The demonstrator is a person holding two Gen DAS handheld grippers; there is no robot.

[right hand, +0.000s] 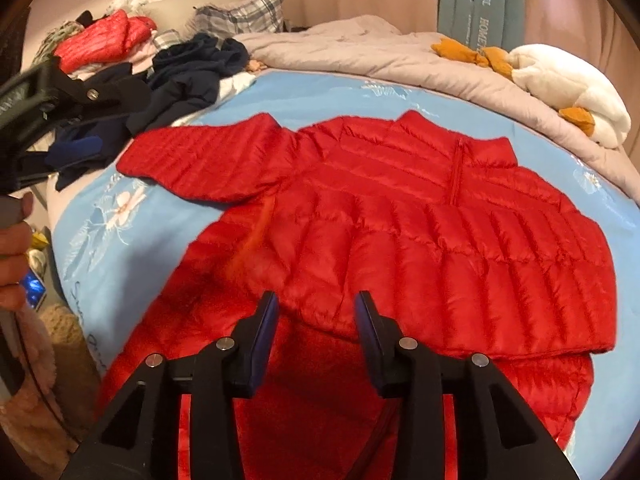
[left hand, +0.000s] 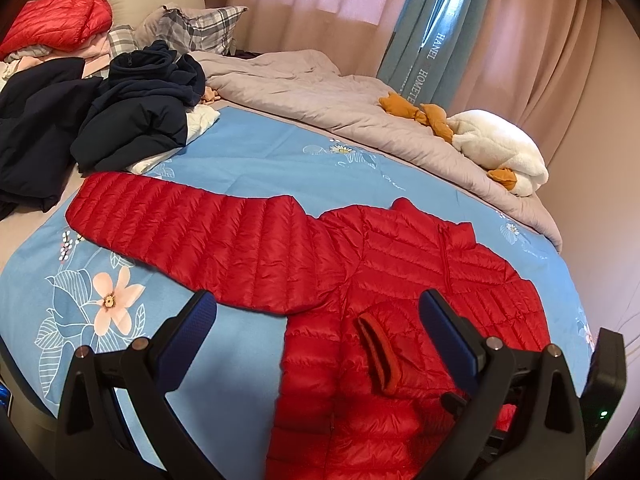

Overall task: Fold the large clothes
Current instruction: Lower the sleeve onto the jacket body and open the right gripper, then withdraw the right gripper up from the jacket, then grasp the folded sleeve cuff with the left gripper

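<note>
A red quilted down jacket [left hand: 400, 280] lies front up on the blue floral sheet [left hand: 248, 148]. One sleeve [left hand: 192, 232] stretches out to the left. The other sleeve is folded across the body, its cuff [left hand: 378, 352] lying on the chest. The jacket also shows in the right wrist view [right hand: 400, 220]. My left gripper [left hand: 318, 312] is open and empty, hovering above the jacket's left side. My right gripper [right hand: 316, 312] is open and empty, just above the folded sleeve and lower body. The left gripper also shows at the left edge of the right wrist view [right hand: 76, 148].
A pile of dark navy clothes [left hand: 120, 120] lies at the far left of the bed, with another red jacket [left hand: 56, 20] and a plaid pillow [left hand: 200, 24] behind. A grey duvet [left hand: 320, 96] and a white plush duck [left hand: 496, 148] lie at the far right. Curtains hang behind.
</note>
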